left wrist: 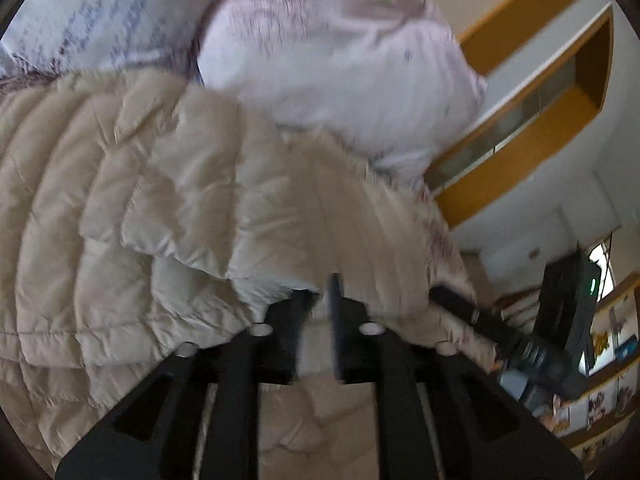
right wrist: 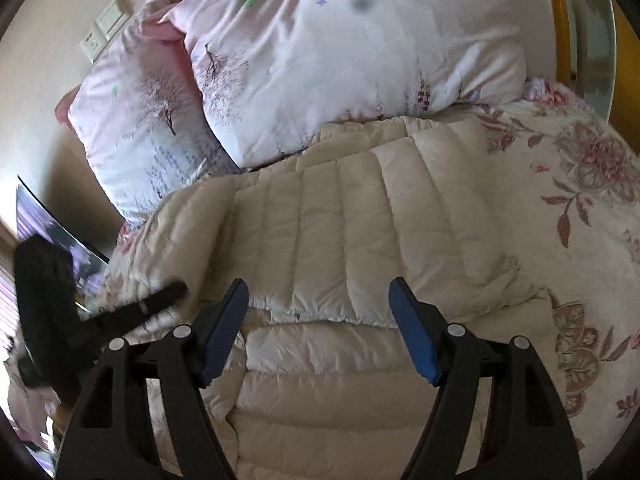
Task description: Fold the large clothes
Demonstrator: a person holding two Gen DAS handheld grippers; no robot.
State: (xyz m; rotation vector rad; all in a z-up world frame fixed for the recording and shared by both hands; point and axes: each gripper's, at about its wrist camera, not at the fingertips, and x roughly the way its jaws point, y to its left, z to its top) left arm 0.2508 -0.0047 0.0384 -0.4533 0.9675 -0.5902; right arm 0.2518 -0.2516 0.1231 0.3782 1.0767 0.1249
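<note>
Cream quilted fabric fills both views: a puffy down jacket [right wrist: 348,232] lies spread on the bed, on a bedspread [right wrist: 580,216] printed with dusty pink flowers. Its ribbed panels run away from the right wrist camera, and one layer is folded over another, with a hem edge crossing just ahead of the right tool [right wrist: 318,320]. Beyond the jacket, at the head of the bed, a pale pink duvet [right wrist: 360,60] with small tree and flower prints is bunched up, and a matching pillow [right wrist: 136,120] leans against the wall beside it. The right tool hangs over the jacket with its blue-padded fingers [right wrist: 224,328] spread wide and nothing between them; the pads are not touching the fabric. The left tool [left wrist: 334,320] shows in its own blurred view tilted, with its black fingers only a narrow gap apart; cream fabric is seen through the gap, but the blur hides whether the pads grip it. In the right wrist view the same left tool appears as a dark blurred shape at the jacket's left edge, near the side of the bed. A wooden frame [left wrist: 520,120] in yellow-brown runs along the wall past the duvet in the left wrist view.
</note>
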